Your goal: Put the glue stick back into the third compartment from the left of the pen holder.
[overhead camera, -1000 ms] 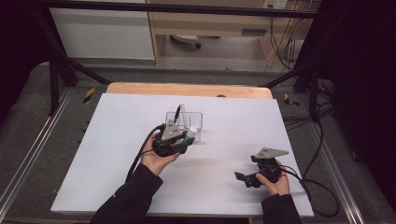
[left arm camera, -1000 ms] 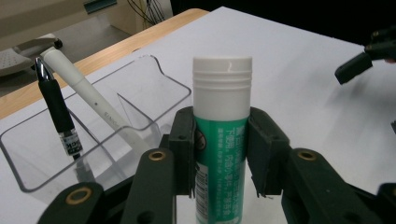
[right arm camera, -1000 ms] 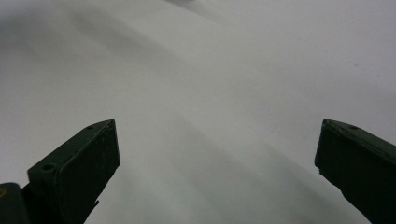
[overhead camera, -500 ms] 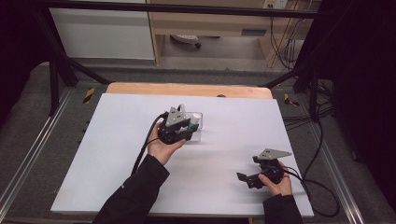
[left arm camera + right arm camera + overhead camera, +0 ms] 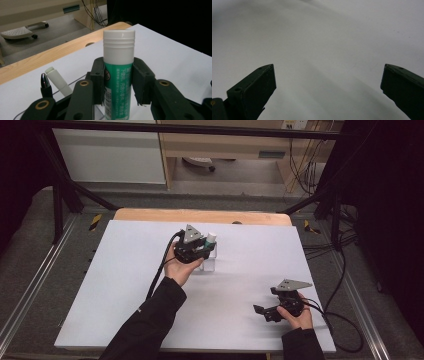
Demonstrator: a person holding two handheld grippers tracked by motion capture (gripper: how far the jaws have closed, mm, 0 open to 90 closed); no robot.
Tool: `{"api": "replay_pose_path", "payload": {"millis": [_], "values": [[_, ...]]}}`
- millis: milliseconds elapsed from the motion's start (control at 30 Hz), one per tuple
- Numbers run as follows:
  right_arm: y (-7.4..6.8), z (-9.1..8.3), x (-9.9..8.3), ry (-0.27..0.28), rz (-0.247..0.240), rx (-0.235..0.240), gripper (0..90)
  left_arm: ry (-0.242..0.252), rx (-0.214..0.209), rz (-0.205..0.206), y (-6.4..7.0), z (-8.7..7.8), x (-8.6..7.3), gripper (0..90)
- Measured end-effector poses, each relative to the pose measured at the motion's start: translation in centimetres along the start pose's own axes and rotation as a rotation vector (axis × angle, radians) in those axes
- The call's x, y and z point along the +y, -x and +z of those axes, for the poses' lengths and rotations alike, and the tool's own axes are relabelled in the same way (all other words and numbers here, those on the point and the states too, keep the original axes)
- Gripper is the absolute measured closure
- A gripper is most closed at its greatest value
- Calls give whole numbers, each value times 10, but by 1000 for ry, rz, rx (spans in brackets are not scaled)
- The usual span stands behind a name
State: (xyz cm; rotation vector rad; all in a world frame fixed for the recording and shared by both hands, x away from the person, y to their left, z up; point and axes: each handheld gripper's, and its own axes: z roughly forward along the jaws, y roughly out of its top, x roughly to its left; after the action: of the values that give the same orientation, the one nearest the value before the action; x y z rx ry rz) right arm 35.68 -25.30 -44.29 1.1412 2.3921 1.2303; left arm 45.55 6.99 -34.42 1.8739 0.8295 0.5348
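Left gripper (image 5: pixel 119 82) pinches the green glue stick with white cap (image 5: pixel 119 72) upright, centre frame, above the clear plastic holder (image 5: pixel 209 263); right gripper (image 5: pixel 328 87) jaws spread, idle; next, likely lift clear.

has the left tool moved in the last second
Yes. The left tool, shut on the glue stick, has moved farther up the table toward its wooden edge.

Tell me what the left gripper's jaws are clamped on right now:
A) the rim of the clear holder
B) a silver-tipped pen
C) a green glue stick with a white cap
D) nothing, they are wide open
C: in the left gripper view the left gripper has one jaw pressed on each side of the upright green glue stick, while the pen stands apart in the clear holder.
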Motion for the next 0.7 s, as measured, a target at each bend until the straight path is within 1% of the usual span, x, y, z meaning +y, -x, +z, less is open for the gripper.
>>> {"api": "replay_pose_path", "payload": {"millis": [233,333,367,500,533,633,700], "values": [[0,0,0,1,2,3,7,-4,11,-5,-3,12,8,648],[0,0,0,0,4,1,7,-5,17,-2,-4,17,10,648],[0,0,0,-1,1,2,6,-2,20,-7,-4,19,10,648],[0,1,0,0,2,3,7,-4,26,-11,-7,26,8,648],[0,1,0,2,-1,3,7,-5,26,-17,-8,28,7,648],[0,1,0,-1,0,4,7,-14,26,-24,-9,33,5,648],[0,1,0,-3,3,4,7,-24,26,-21,-11,36,3,648]]}}
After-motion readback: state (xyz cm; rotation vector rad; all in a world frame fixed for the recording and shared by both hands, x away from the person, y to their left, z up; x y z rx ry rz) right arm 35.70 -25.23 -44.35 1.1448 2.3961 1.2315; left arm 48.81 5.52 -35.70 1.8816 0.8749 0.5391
